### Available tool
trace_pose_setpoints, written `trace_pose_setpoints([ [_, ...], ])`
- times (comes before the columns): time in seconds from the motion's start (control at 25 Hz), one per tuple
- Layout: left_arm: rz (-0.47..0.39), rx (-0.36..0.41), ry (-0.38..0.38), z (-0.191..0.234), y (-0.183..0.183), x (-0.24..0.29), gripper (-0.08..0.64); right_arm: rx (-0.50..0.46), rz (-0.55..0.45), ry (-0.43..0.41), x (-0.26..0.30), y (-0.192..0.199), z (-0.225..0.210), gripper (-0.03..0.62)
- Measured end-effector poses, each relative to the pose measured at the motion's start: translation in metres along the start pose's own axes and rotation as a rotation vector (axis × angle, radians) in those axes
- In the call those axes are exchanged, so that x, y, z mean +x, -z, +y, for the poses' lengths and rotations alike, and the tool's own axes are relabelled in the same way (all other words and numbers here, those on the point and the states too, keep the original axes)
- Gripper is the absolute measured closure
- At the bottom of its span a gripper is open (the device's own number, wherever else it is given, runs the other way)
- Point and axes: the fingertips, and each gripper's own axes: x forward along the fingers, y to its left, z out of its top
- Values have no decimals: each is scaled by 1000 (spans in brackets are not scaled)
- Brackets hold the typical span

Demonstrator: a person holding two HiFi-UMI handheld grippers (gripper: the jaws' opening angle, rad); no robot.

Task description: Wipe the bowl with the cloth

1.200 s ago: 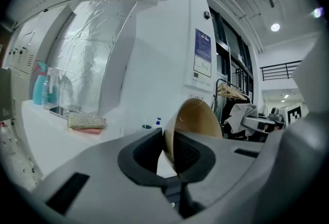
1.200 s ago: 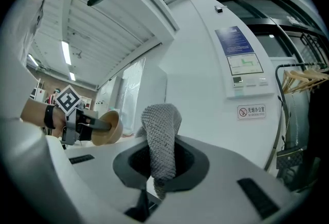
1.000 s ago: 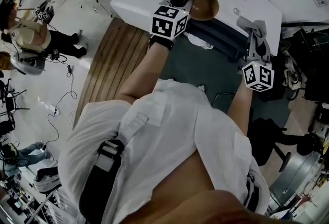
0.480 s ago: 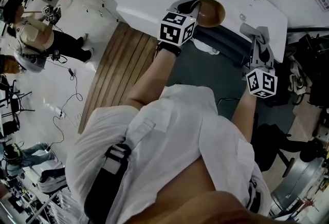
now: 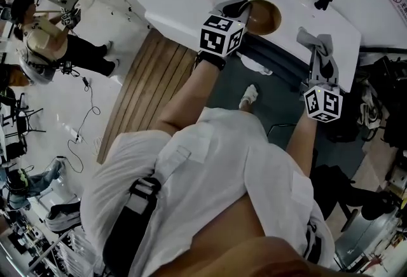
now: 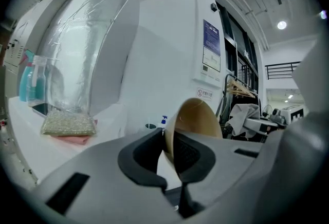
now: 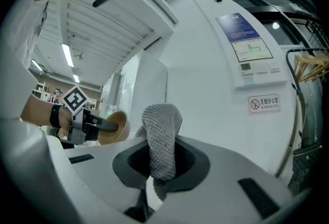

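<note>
Wooden bowl [image 5: 266, 16] and grey knitted cloth [image 7: 162, 130] both held up, apart.
Left gripper [image 6: 172, 153] clamps the stiff, likely light bowl's rim; right gripper [image 7: 162, 166] pinches the limp cloth mid-fold.

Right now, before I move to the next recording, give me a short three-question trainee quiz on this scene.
1. True or false: the left tool grips the round brown wooden bowl by its rim.
2. What does the right tool hold? A) grey knitted cloth B) metal spoon C) nothing
3. Fill in: the cloth and the bowl are ____ (touching/apart).
Key: 1 true; 2 A; 3 apart.
</note>
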Motion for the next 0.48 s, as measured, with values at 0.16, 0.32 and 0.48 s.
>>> trace_pose_setpoints([
  [0.16,14,11,-19,6,-12,40,533,14,-7,-48,32,4,-27,553],
  [0.32,32,19,-44,7,-21,86,533,32,3,-140,67,9,-53,552],
  [0.48,54,23,-74,6,-26,126,533,38,28,-210,99,16,-73,552],
])
